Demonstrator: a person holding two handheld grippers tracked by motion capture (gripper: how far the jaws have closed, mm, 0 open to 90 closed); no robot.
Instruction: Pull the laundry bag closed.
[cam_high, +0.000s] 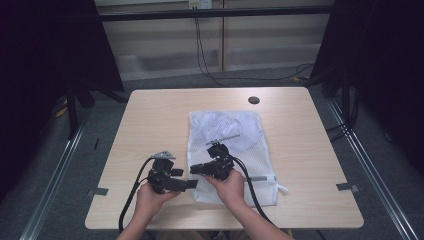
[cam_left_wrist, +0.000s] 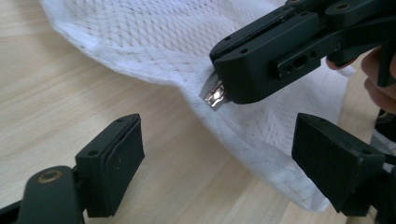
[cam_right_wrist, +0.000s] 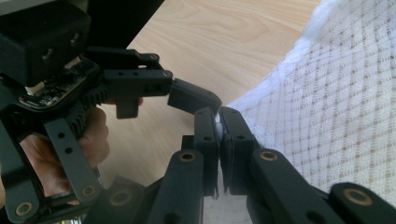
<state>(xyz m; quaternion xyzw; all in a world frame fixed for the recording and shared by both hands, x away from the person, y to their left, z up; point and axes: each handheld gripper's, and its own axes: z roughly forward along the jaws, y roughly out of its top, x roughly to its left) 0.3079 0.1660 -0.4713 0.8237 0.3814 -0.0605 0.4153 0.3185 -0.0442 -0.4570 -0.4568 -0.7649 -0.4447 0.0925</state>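
Two grippers at the near-left corner of a white mesh bag (cam_high: 227, 150) on the wooden table (cam_high: 150, 115).
Right gripper (cam_right_wrist: 218, 122) clenched on the bag's metal zipper pull (cam_left_wrist: 215, 95) at its 7 o'clock corner; left gripper (cam_left_wrist: 215, 154) released, jaws spread wide, just beside at 9 o'clock of the right one.

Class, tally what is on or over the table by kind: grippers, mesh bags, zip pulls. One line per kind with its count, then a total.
Grippers: 2, left gripper and right gripper
Mesh bags: 1, white mesh bag
Zip pulls: 1, metal zip pull
Total: 4
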